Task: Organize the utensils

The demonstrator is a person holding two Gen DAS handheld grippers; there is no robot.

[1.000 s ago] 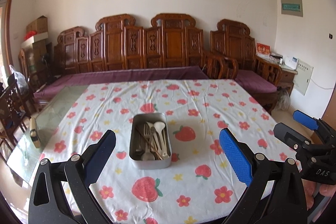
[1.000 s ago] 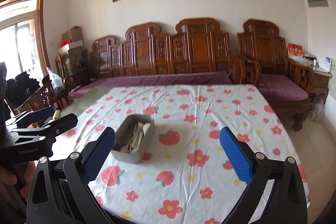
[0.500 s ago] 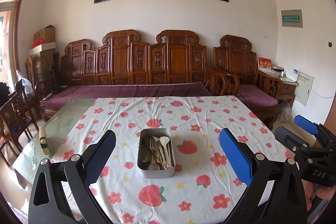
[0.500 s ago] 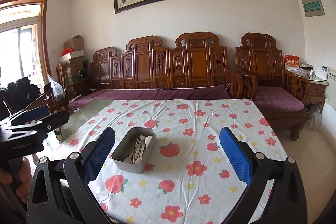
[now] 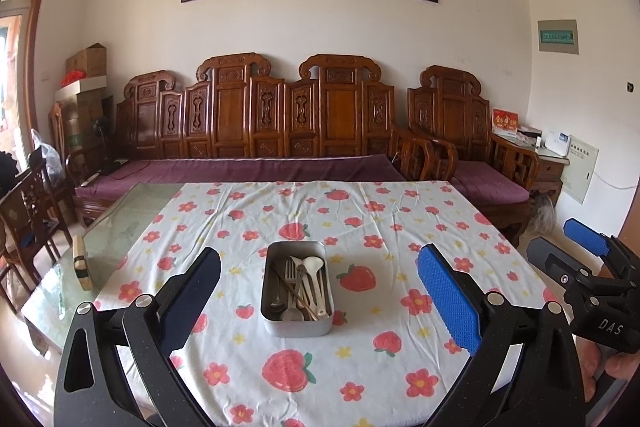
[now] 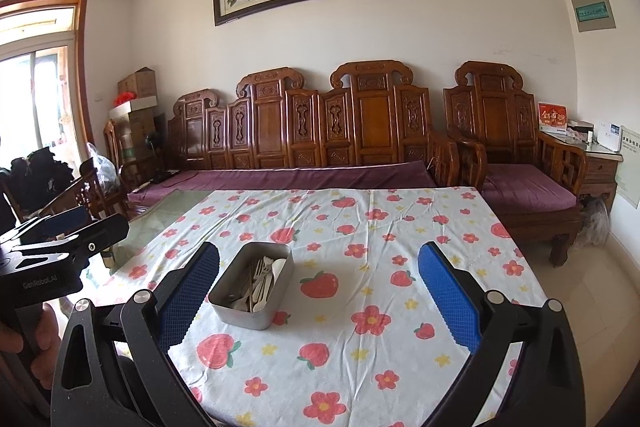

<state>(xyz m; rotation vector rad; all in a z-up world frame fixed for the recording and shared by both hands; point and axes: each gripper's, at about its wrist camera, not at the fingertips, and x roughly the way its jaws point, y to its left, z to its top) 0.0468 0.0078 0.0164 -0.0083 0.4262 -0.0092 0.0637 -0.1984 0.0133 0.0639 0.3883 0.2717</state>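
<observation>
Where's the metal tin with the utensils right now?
The tin sits on the flowered tablecloth near the table's middle, dead ahead in the left wrist view, just left of a big printed strawberry; in the right wrist view it lies left of centre.

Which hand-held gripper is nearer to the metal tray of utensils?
Left, though only slightly. The left hand-held gripper faces the metal tray straight on, framing it between open jaws. The right hand-held gripper is off to the tray's right, also open.

White letters "DAS" stand on the black plastic body of the right gripper point(image 5: 592, 267), off to the right of the left jaws. "GenRobot.AI" stands on the black plastic body of the left gripper point(image 6: 64, 227), left of the right jaws.
</observation>
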